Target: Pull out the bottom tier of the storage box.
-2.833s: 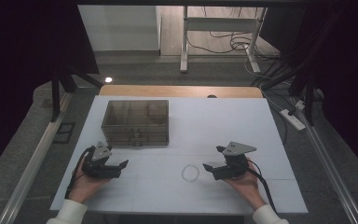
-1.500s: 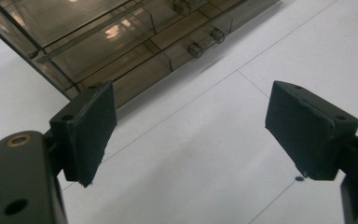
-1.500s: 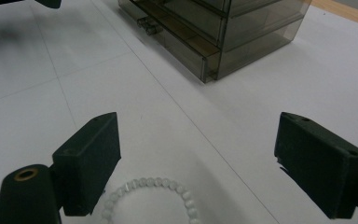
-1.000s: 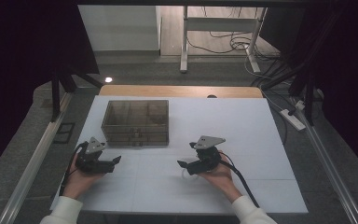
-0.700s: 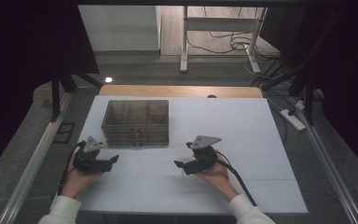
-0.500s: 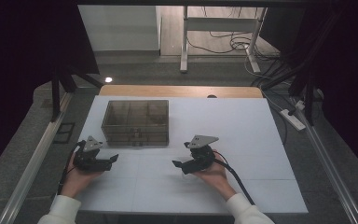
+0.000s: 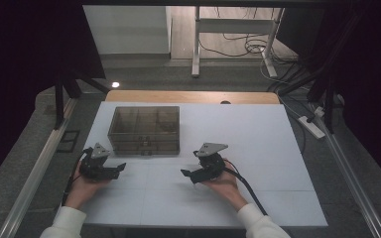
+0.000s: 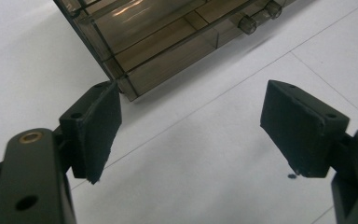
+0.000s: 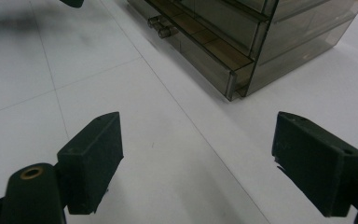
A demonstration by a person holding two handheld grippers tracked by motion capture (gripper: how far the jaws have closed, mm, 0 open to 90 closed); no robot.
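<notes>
Your left hand-held gripper (image 7: 119, 168) sits at the near left of the white counter (image 7: 258, 139), released, nothing between its pads; its jaws have just been closing slightly. Your right hand-held gripper (image 7: 187, 174) is near the middle of the counter, likewise released and empty, its jaws turned toward the left one.

The smoky clear plastic drawer box (image 7: 145, 129) stands beyond both, on the left half of the counter. In the left gripper view, its near corner (image 8: 121, 84) lies just past the tip of the left-hand pad (image 8: 100, 126), apart from it, with two small knobs (image 8: 256, 16) on the front face farther along. In the right gripper view, the box's other front corner (image 9: 235, 86) lies ahead, between the two pads and well apart from them.

Bare counter runs between the two grippers and across the whole right half. The counter's left edge is close beside your left hand (image 7: 82, 188). A wooden strip (image 7: 188, 96) borders the far edge.
</notes>
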